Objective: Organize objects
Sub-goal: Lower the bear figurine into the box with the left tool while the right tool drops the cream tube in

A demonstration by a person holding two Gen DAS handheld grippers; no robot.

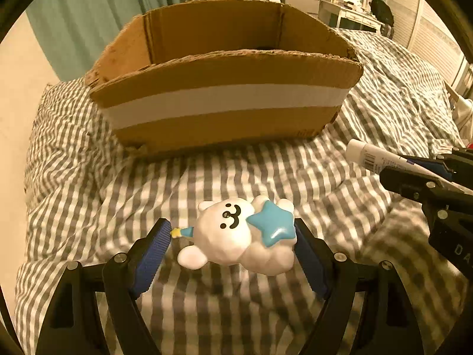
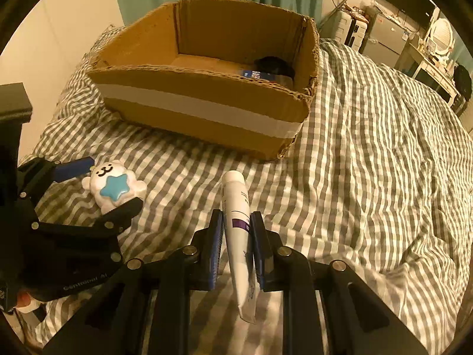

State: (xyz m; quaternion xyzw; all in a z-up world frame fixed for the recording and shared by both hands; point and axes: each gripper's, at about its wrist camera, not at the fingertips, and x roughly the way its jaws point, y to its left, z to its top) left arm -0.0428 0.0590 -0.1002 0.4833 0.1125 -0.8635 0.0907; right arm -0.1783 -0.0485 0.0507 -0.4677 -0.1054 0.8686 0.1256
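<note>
Left wrist view: left hand-held gripper [image 1: 233, 233] clasped the bear toy [image 1: 236, 236]; right hand-held gripper [image 2: 236, 224] pinched the white tube [image 2: 236, 207] near the cardboard box [image 2: 201, 112].

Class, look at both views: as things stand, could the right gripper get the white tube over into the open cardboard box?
Probably yes. The right gripper is shut on the white tube, the cardboard box is open-topped, and only bare checked bedding lies between. The left gripper, holding the bear figurine, sits off to the side.

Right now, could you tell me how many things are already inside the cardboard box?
2 visible: a dark object in the far right corner and a blue-labelled item beside it. The box's near wall may hide more.
</note>
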